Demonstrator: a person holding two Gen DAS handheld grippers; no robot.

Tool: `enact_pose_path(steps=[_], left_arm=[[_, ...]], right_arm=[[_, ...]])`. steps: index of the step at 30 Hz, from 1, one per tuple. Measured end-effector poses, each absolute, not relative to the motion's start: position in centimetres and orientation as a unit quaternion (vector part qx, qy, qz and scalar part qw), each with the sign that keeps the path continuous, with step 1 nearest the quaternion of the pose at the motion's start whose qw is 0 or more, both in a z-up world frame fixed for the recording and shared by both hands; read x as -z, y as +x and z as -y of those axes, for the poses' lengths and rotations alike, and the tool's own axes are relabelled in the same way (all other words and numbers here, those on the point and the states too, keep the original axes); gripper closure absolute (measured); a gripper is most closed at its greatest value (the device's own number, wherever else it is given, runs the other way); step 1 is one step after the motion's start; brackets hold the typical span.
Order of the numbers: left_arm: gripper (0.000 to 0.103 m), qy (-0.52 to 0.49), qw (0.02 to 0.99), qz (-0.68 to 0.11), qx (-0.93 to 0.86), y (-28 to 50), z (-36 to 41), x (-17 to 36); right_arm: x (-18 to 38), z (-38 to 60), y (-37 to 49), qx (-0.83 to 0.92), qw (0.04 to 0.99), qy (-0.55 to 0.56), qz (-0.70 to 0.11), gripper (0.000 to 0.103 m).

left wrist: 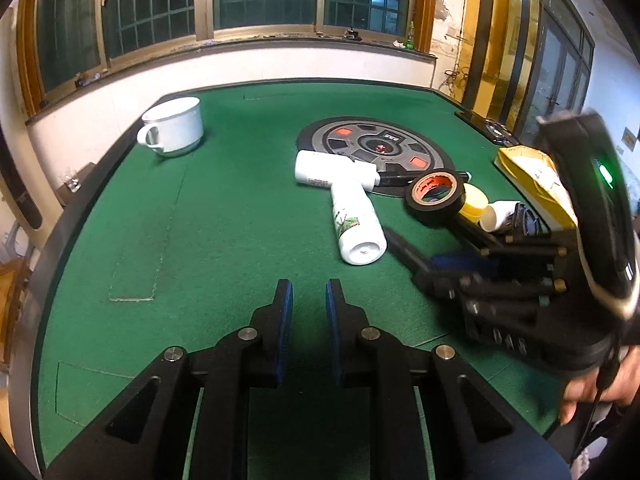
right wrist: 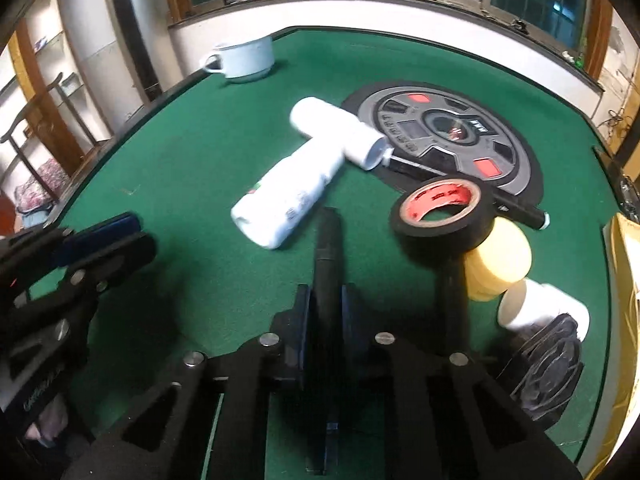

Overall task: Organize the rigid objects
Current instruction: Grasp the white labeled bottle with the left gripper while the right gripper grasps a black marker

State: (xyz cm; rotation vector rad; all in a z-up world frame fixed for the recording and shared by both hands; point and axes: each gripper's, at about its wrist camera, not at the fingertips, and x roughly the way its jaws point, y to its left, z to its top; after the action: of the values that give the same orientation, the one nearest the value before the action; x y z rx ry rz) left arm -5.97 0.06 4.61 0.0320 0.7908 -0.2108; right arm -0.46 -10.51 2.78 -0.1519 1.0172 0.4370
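The right hand-held gripper [right wrist: 327, 312] is clamping its blue-padded jaws on a slim black cylindrical marker [right wrist: 328, 248], which is pointing straight ahead beyond the fingertips, over the green felt bench [right wrist: 192, 160]. Just past the marker's far tip, a white plastic bottle with a printed label [right wrist: 288, 196] is lying on its side, and a second white plastic bottle [right wrist: 340, 132] is lying across its far end, the two touching in a T shape. Ahead and to the right of this hand-held gripper, a black roll of electrical tape with a red core [right wrist: 440, 216] is leaning tilted against a pale yellow tape roll [right wrist: 500, 260]. Next to that, further right, a small white plastic jar [right wrist: 540, 308] is lying on its side, with a black ribbed round object [right wrist: 548, 364] just beside it. Beyond the tape, a grey and black round control panel with red buttons [right wrist: 452, 132] is sitting in the bench. Far ahead to the left, a white ceramic mug with a handle [right wrist: 244, 60] is standing upright near the bench edge.

The left hand-held gripper [left wrist: 308, 296] is hovering over bare felt with its jaws at a narrow gap, gripping nothing. To its right, the right-hand tool is showing with the marker angled toward the labelled bottle.
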Motion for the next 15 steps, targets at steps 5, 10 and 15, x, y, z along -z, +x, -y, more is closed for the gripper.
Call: enact_pose_path(steps=[5,10,15], left_arm=[[0.089,0.001,0.901,-0.411,0.142,-4.7,0.5,-4.7],[0.089,0.001,0.893,-0.427,0.143,-2.5,1.9,-4.6],[0.089,-0.003,0.884,-0.442,0.154,-0.2,3.7,-4.4]], right_arm=[[-3.1,12.1,-2.8,-0.243,0.843,-0.005,-0.481,0.09],[-3.9,14.7,-5.2,-0.239,0.857,0.055,-0.453,0.09],[-3.6,16.2,-6.3,-0.224,0.869,0.073,-0.436,0.09]])
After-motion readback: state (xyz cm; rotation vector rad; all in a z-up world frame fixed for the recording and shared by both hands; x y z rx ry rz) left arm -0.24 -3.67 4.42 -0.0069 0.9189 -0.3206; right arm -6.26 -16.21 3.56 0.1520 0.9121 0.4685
